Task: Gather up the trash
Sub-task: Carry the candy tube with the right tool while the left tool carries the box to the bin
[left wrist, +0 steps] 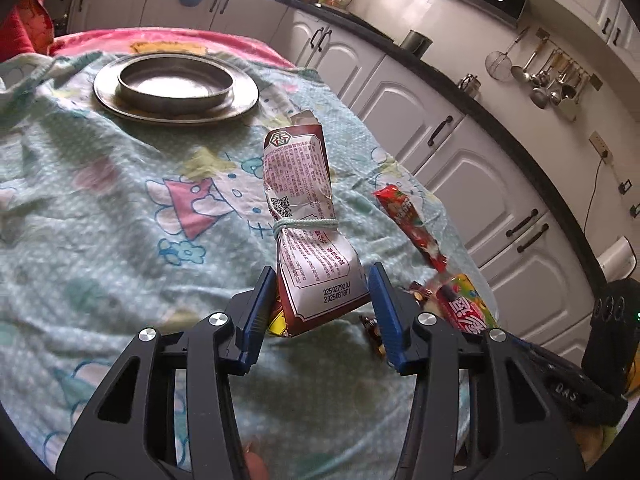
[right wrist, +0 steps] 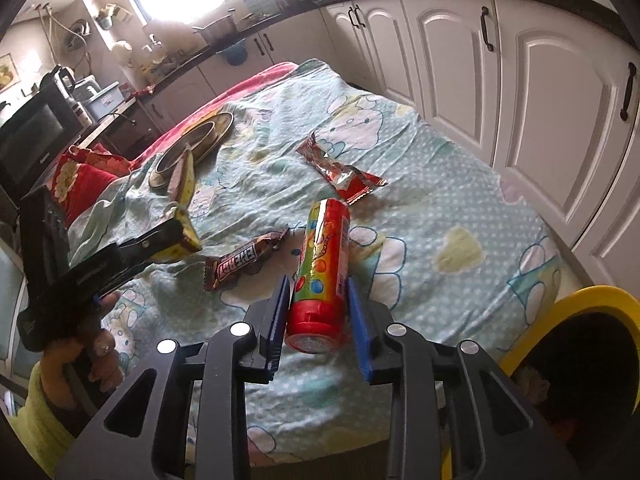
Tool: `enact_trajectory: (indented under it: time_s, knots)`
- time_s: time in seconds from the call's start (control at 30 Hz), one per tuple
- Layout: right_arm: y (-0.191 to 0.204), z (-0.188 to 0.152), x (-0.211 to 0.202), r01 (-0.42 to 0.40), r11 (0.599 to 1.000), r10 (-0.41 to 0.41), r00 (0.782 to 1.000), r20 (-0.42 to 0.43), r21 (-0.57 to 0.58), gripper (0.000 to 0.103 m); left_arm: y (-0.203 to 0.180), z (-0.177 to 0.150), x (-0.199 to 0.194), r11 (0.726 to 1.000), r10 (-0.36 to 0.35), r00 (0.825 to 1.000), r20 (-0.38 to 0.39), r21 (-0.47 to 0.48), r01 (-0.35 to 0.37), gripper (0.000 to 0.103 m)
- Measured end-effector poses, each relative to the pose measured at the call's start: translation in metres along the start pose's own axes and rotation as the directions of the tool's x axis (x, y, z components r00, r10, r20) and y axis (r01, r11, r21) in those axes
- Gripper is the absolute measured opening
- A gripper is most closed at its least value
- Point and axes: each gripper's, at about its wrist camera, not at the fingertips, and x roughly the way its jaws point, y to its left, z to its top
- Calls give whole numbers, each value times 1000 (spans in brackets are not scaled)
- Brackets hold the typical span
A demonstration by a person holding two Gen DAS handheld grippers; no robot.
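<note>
My left gripper point(left wrist: 322, 276) is shut on a crumpled brown-and-white paper packet point(left wrist: 304, 208) tied round the middle with pale string and held up off the cloth. The right wrist view shows this gripper point(right wrist: 172, 236) from the side, in a hand with a yellow sleeve. My right gripper point(right wrist: 318, 284) is shut on a red candy tube point(right wrist: 324, 264), its blue pads against both sides; the tube point(left wrist: 464, 308) also shows at the table's right edge. A red foil wrapper point(right wrist: 344, 172) and a brown chocolate-bar wrapper point(right wrist: 244, 260) lie on the cloth.
A yellow-rimmed bin point(right wrist: 580, 320) stands low at the right, off the table edge. A metal plate point(left wrist: 120, 104) carrying a shallow bowl sits at the far end of the patterned tablecloth point(left wrist: 100, 200). White cabinets point(right wrist: 540, 100) run close along the right side.
</note>
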Motion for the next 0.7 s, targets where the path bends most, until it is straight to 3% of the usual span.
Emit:
enact_trajectory:
  time_s: [0.2,0.43,0.5,0.57,0.7]
  knots:
    - [0,-1,-10,3,1000,-3,1000,21,-6,27,-8,-1,-20,1000,-23,999,36,15,22,40]
    - [5,-11,10,62,997,-64,998,-24,-54,27,-20,-4,-35,998,-53,997,55,37,51,40]
    - [2,-12,14,48,998,-49,999,-23,-45,29,-22,-4,-39,998,-60,996,62,40,58,40]
    - [0,-12,20,62,997,-63,998,-21,-37,36,-24,-4,-43,997,-71,995,63,42,69,40]
    - [-1,-12,26,58,997,-59,998,-13,-43,35,-30,-4,-45,995,-88,994,60,59,85,40]
